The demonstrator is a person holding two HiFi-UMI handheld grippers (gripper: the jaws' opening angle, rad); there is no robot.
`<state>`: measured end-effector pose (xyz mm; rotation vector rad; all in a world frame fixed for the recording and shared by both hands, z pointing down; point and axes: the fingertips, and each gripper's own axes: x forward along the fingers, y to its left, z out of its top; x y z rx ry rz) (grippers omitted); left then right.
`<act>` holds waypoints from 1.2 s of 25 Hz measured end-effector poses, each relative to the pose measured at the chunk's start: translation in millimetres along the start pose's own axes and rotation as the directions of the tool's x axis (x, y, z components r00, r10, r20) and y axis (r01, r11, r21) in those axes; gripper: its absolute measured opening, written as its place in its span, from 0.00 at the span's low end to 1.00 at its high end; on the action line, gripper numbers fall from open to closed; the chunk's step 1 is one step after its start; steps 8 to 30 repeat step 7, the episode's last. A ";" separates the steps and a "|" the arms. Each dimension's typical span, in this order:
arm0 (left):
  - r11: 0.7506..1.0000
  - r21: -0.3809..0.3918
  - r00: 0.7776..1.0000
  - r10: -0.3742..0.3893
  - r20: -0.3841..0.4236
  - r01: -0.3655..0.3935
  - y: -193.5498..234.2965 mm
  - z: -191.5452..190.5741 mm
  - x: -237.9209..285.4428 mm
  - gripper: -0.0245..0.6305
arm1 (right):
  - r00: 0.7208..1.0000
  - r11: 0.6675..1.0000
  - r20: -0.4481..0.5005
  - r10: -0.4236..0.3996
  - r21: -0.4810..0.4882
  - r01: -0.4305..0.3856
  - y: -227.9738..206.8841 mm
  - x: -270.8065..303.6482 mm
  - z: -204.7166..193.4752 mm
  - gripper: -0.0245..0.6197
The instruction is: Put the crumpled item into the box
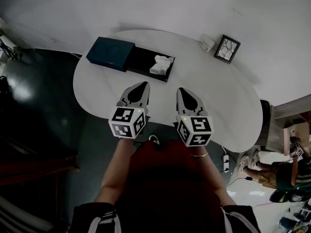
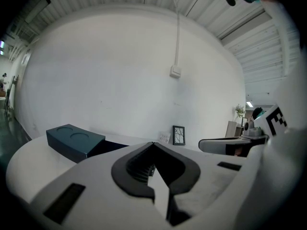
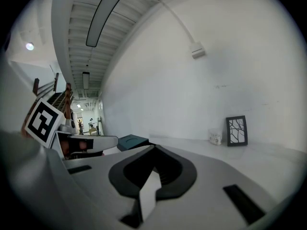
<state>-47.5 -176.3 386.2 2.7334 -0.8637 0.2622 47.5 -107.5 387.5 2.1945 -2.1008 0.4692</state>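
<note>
The left gripper (image 1: 142, 87) and right gripper (image 1: 182, 92) are pressed together, empty. If the far box (image 1: 138, 57) is bumped, the crumpled item (image 1: 161, 64) could be knocked out.

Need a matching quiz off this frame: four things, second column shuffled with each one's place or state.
Things:
1. crumpled white item
2. blue lid
3. picture frame
4. left tool

Places or states:
A. shut, nothing in it, over the near side of the table
B. at the table's far right
C. inside the black box
D. beside the black box, toward the table's left

Pairs: 1-C, 2-D, 3-B, 4-A
</note>
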 end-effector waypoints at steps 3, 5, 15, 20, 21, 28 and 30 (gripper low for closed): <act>1.000 0.007 1.000 0.012 0.005 -0.012 -3.0 2.3 -2.9 0.07 | 1.000 1.000 0.009 0.008 0.002 -0.008 -1.7 -3.9 2.6 0.06; 1.000 0.011 1.000 0.020 0.008 -0.020 -4.4 4.0 -5.1 0.07 | 1.000 1.000 0.014 0.015 0.003 -0.015 -1.9 -5.9 4.8 0.06; 0.999 0.015 1.000 0.029 0.010 -0.029 -5.3 5.3 -8.0 0.07 | 1.000 1.000 0.017 0.025 0.002 -0.025 -1.0 -7.6 6.5 0.06; 0.999 0.015 1.000 0.029 0.010 -0.029 -5.3 5.3 -8.0 0.07 | 1.000 1.000 0.017 0.025 0.002 -0.025 -1.0 -7.6 6.5 0.06; 0.999 0.015 1.000 0.029 0.010 -0.029 -5.3 5.3 -8.0 0.07 | 1.000 1.000 0.017 0.025 0.002 -0.025 -1.0 -7.6 6.5 0.06; 0.999 0.015 1.000 0.029 0.010 -0.029 -5.3 5.3 -8.0 0.07 | 1.000 1.000 0.017 0.025 0.002 -0.025 -1.0 -7.6 6.5 0.06; 0.999 0.015 1.000 0.029 0.010 -0.029 -5.3 5.3 -8.0 0.07 | 1.000 1.000 0.017 0.025 0.002 -0.025 -1.0 -7.6 6.5 0.06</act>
